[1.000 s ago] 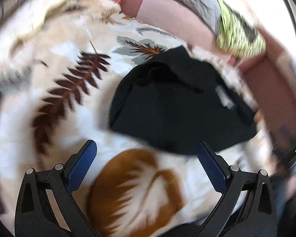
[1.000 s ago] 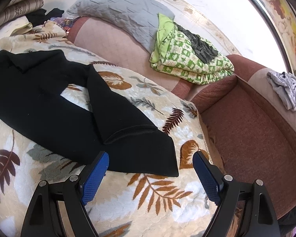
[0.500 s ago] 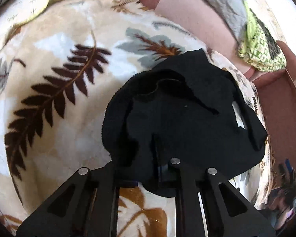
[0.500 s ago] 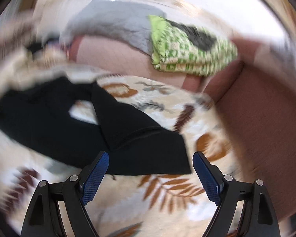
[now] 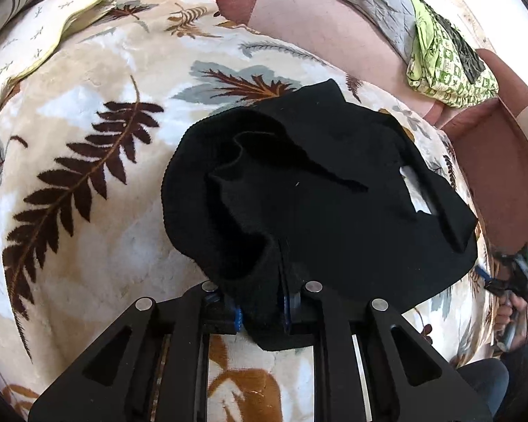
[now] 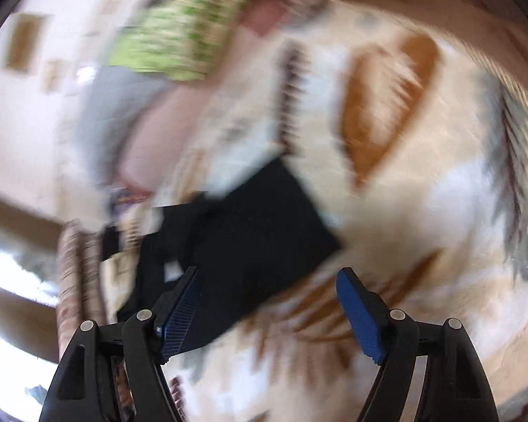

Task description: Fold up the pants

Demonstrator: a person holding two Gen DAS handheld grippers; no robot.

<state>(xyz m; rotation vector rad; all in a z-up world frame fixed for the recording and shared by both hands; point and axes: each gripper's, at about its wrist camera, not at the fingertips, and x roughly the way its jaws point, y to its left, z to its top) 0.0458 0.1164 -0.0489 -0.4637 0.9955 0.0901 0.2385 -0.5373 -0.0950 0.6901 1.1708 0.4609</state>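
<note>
**Left wrist view: left tool clamped on the pants, right one closing on nothing yet**

Left wrist cam shows my left gripper [image 5: 262, 311] pinched nearly shut on a bunched fold of the black pants [image 5: 320, 193]. Fabric is squeezed between the blue pads [image 5: 237, 313] and drapes over the fingers. The pants lie crumpled in a heap on the leaf-print blanket [image 5: 88, 161], roughly centre of the bed, one edge running toward the reddish sofa [image 5: 503, 161]. Green patterned bundle [image 5: 447, 66] sits on the sofa back, well apart from the pants.

At the far right edge I see a hand holding the right gripper [image 5: 510, 279] beside the pants' edge.

Right wrist cam is heavily motion-blurred. Right gripper [image 6: 269, 313] has its jaws wide but closing. The pants' corner [image 6: 257, 232] lies just ahead of the fingertips, overlapping the left pad [image 6: 181, 313] in view. I can't tell whether there's contact; nothing looks pinched.
</note>
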